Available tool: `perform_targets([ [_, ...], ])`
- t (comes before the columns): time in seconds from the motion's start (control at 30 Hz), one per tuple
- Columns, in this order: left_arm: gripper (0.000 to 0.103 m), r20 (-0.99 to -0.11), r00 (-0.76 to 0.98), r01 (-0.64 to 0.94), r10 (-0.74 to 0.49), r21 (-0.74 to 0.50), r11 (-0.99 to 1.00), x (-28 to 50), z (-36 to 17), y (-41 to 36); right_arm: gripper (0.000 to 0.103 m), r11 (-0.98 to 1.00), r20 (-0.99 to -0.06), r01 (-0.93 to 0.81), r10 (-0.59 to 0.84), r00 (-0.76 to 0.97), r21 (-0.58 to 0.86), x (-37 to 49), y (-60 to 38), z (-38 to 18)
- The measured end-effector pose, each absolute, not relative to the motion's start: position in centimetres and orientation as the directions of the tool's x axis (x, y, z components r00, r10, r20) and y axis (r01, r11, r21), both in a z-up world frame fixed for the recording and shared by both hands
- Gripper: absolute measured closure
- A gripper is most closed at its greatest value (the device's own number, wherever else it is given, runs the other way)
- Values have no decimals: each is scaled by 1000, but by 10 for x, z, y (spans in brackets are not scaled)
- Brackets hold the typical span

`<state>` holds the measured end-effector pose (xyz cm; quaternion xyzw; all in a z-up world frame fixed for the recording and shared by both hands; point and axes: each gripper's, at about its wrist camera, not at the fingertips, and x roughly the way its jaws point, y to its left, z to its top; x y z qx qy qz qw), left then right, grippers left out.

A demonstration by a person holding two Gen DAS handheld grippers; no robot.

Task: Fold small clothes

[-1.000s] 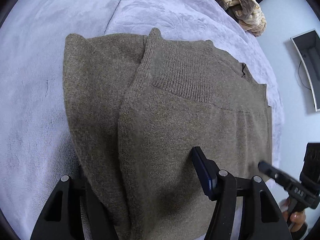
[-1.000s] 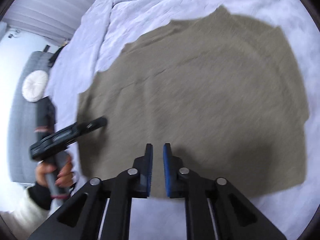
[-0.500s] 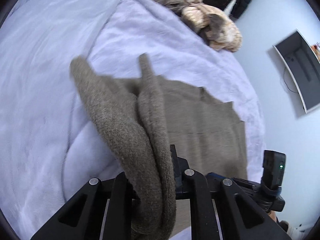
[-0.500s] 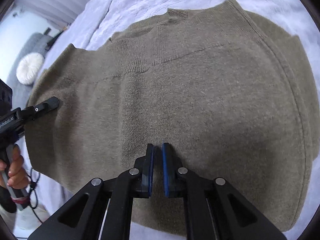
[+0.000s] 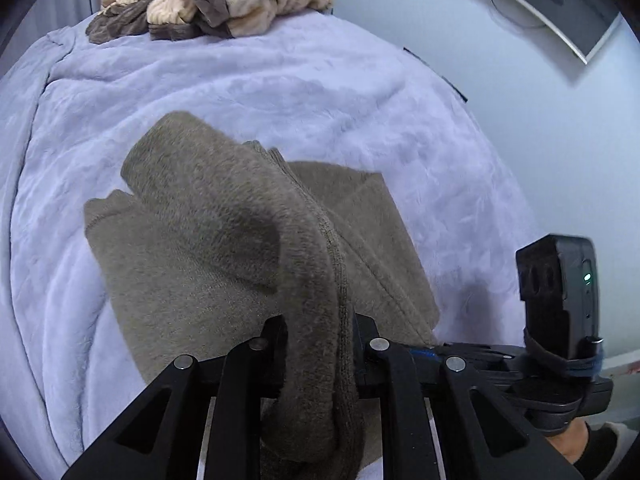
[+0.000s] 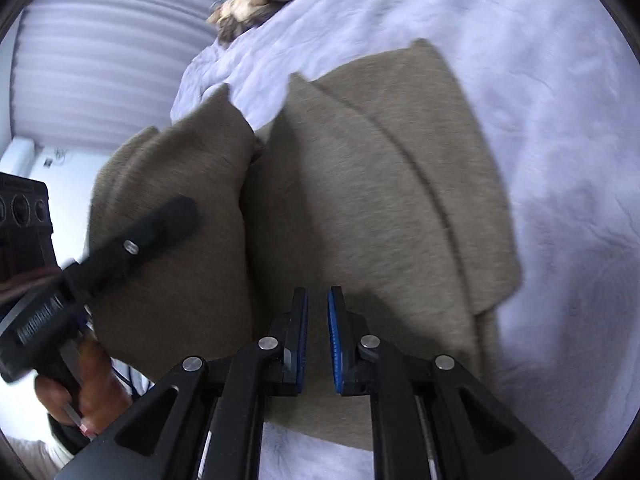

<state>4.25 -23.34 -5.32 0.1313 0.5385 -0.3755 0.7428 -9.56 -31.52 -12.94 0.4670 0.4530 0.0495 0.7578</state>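
A fold of the olive-brown knit sweater [image 5: 192, 264] is being carried over. In the left wrist view the left gripper [image 5: 320, 344] is clenched on a thick doubled edge of the knit, which rises between its fingers at lower centre and arches up toward the middle of the frame, while the rest of the garment lies spread on the lavender plush blanket [image 5: 280, 92] in the centre and left of that view. The right gripper [image 6: 318, 320] stands in the lower centre of its own view with its blue-padded fingers [image 6: 334, 320] narrowly parted; sweater fabric fills the background behind the gap, but I cannot tell whether any of it is pinched, so it reads as nearly closed and probably empty. In the right wrist view the sweater [image 6: 360, 184] fills the middle of the frame, its lifted flap at centre left beside the left gripper [image 6: 132, 244], which shows there blurred. A heap of beige and brown clothes [image 5: 216, 0] waits at the top of the left view, well apart from the work. My judgement is that this is mid-fold: the raised edge has yet to be laid down. The next move calls for carrying that edge across to meet the opposite side squarely, lowering it without dragging the layers beneath, then releasing and smoothing.
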Motion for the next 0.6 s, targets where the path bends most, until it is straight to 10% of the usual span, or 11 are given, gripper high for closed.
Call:
perform_targets([
  [0.1, 73, -909, 123, 689, -398, -210, 694, 37, -68, -238, 90, 519, -628, 373, 508, 589, 769, -100, -322, -143],
  [0.2, 36, -885, 108, 659, -453, -277, 699, 37, -63, -234, 90, 495, -613, 374, 524, 591, 784, -100, -324, -149],
  [0.5, 33, -780, 30, 686, -624, -438, 581, 20, -20, -219, 81, 360, -518, 373, 576, 632, 855, -96, -337, -158],
  [0.6, 12, -762, 118, 648, -637, -427, 631, 26, -11, -189, 70, 213, -417, 364, 585, 695, 907, -103, -347, -170],
])
